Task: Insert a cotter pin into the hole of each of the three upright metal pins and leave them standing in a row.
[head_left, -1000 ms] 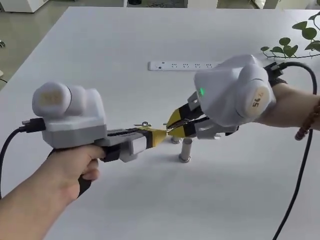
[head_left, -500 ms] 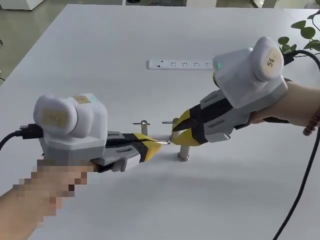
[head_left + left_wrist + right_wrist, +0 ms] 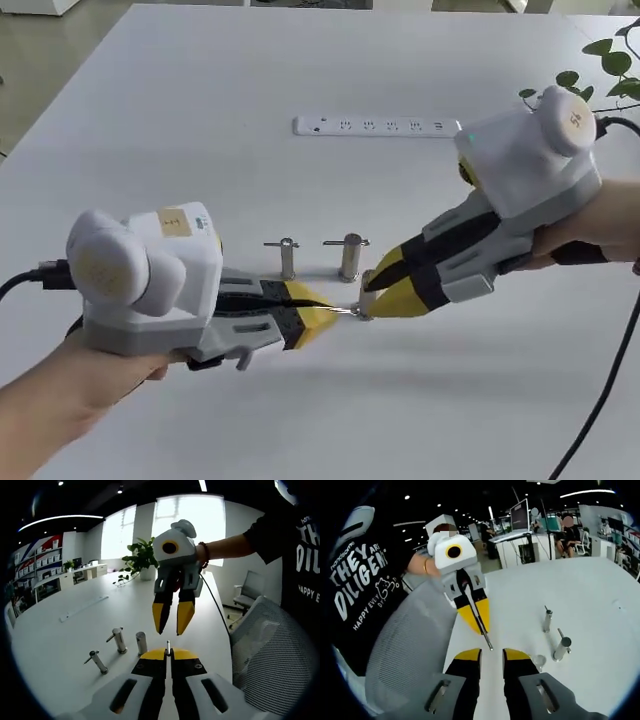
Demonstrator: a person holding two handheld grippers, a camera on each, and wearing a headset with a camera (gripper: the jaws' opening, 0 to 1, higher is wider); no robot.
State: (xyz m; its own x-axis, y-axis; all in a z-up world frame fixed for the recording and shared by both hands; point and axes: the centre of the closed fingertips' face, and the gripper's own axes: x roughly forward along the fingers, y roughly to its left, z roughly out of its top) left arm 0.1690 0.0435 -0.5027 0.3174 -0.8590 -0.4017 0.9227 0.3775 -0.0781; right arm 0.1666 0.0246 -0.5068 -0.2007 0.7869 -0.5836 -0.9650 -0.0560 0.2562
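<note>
The left tongs (image 3: 325, 315) are clamped tight on a thin silver cotter pin (image 3: 346, 311), which pokes out past their yellow tips. It points toward the right tongs (image 3: 372, 297), whose yellow-and-black jaws stand apart.

A second ago the right gripper's grey housing hung over the row and hid most of it. It has since swung out to the right, and the left tongs have dropped lower. A short upright steel pin (image 3: 288, 258) and a second steel pin (image 3: 349, 256) beside it now stand in plain sight on the white bench (image 3: 200, 120). Each is crossed at the top by a fitted cotter pin (image 3: 334, 241). The long white power strip (image 3: 375, 126) lies well behind them, where it was.

The black T-shirt (image 3: 360, 580) in the right gripper view reads "THEY ARE DILIGEN…" and "HAPPY EVE…". The tan sticker (image 3: 175, 221) on the left gripper and the round sticker (image 3: 577, 118) on the right one are too small for me to read.

From the head view the third steel pin (image 3: 142, 643) is mostly hidden behind the right tongs' tips. The left gripper view shows it bare-topped, just beside the held cotter pin, with a leafy potted plant (image 3: 140, 557) by the windows beyond. The right gripper view looks down on its top, just beside its own right jaw. It also takes in a grey mesh chair (image 3: 410, 645) and seated people (image 3: 567, 535) at far desks.
</note>
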